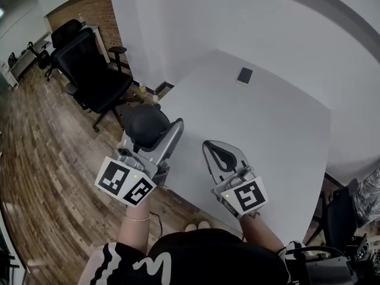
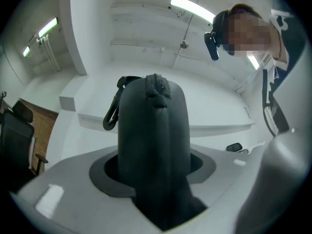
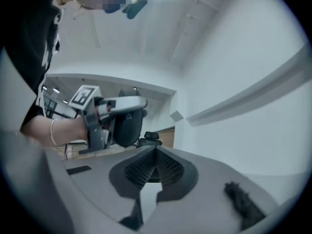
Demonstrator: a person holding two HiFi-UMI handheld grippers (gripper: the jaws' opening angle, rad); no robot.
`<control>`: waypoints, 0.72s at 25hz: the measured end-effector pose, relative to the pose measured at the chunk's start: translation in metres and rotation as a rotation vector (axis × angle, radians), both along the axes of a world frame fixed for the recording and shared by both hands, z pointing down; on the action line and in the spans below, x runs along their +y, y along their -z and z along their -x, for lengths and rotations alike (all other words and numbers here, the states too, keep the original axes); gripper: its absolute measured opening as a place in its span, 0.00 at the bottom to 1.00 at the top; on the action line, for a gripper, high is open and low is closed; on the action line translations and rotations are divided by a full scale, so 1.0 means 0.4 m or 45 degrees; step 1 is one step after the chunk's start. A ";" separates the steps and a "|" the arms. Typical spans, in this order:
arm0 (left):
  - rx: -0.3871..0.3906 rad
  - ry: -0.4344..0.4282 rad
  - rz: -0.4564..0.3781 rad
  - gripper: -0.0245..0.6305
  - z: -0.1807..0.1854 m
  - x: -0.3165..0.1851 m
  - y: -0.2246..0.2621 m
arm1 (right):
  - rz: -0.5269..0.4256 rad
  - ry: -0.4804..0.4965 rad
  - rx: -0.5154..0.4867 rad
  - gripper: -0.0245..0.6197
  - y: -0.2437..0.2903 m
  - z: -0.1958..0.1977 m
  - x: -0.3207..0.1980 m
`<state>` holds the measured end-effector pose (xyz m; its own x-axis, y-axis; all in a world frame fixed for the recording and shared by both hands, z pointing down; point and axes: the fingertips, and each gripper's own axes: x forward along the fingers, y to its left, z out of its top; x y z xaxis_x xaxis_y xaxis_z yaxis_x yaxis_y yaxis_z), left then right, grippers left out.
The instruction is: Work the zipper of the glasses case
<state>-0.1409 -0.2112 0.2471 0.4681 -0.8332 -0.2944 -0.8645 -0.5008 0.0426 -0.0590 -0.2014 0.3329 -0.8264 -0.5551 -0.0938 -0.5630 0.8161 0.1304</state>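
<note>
- The left gripper (image 1: 153, 134) is clamped on the case (image 1: 144, 123). In the left gripper view the dark case fills the gap between the jaws and stands up out of them.
- The case is held in the air off the table's (image 1: 267, 135) near-left edge, at 9 o'clock from the right gripper (image 1: 215, 150) and near it, but not touching.
- The right gripper's jaws are pressed together with nothing between them. Its own view shows the ribbed pads meeting and the case off at 10 o'clock.
- The zipper (image 2: 156, 84) runs over the case's free end, with a small lump there that is probably the pull. A clip (image 2: 113, 112) hangs from the case at 9 o'clock of that end.
- Whether the zipper is open or closed is hard to tell. The seam looks closed in the part that shows.
- The step in hand looks like the set-up: one gripper steadies the case and the other has not yet reached the zipper.
- Next, the right gripper likely has to open, come in from 3 o'clock, and pinch the pull. The pull is small, so the approach needs care, and the left gripper must hold firm against the tug.
- The table is white, plain and nearly bare. One small dark flat thing (image 1: 244, 75) lies towards its far end, at 12 o'clock from the grippers.
- The room has white walls, a wooden floor (image 1: 41, 159), black office chairs (image 1: 95, 70) at 10 o'clock and a brick wall (image 1: 89, 8) behind them.
</note>
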 end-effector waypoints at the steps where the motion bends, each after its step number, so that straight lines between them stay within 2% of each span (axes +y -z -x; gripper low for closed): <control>1: -0.015 0.026 0.022 0.44 0.001 -0.001 -0.021 | 0.011 -0.021 -0.027 0.05 0.012 -0.017 -0.011; 4: -0.064 0.064 0.086 0.44 -0.014 -0.006 -0.078 | -0.003 -0.081 -0.060 0.05 0.044 -0.057 -0.035; 8: -0.080 0.067 0.139 0.45 -0.039 -0.010 -0.133 | -0.049 -0.115 -0.031 0.05 0.064 -0.076 -0.044; 13: -0.072 0.072 0.160 0.45 -0.067 -0.007 -0.170 | -0.038 -0.118 -0.050 0.05 0.070 -0.088 -0.042; 18: -0.067 0.028 0.179 0.45 -0.097 -0.014 -0.193 | -0.031 -0.121 -0.056 0.05 0.072 -0.089 -0.044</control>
